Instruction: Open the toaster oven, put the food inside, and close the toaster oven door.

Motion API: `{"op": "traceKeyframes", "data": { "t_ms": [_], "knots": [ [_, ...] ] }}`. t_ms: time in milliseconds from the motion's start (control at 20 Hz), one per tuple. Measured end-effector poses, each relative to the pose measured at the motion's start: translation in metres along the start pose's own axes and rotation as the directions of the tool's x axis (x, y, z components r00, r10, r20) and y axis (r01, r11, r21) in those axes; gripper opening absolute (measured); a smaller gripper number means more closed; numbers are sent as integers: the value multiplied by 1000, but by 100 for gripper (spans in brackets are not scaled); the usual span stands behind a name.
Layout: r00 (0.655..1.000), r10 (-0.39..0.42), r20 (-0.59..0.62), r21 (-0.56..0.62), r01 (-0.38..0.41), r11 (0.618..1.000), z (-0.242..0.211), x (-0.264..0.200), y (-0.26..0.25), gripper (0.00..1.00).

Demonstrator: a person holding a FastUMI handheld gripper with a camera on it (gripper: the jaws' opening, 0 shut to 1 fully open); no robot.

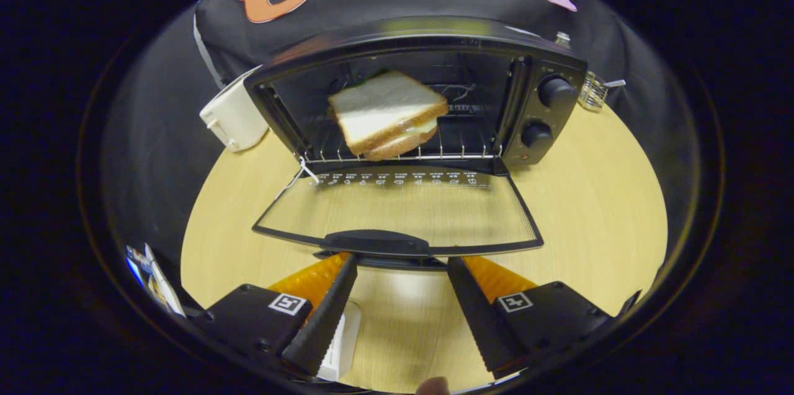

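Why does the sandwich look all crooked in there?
The sandwich sits tilted on the toaster oven rack, one corner raised and its slices slipping apart. The door lies fully open, and the gripper fingers are open just below its handle.

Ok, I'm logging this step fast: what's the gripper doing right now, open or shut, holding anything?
Gripper: open, holding nothing; its fingertips sit just short of the door handle of the lowered toaster oven door.
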State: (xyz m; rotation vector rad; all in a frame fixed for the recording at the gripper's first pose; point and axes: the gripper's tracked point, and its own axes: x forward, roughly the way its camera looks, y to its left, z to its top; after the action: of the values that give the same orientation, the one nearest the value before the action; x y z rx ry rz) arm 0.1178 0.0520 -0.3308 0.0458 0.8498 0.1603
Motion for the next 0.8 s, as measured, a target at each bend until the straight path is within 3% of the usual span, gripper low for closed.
{"op": "traceKeyframes", "data": {
  "t_ms": [800],
  "knots": [
    [974,21,226,44,-32,999,72,-37,9,97]
  ]
}}
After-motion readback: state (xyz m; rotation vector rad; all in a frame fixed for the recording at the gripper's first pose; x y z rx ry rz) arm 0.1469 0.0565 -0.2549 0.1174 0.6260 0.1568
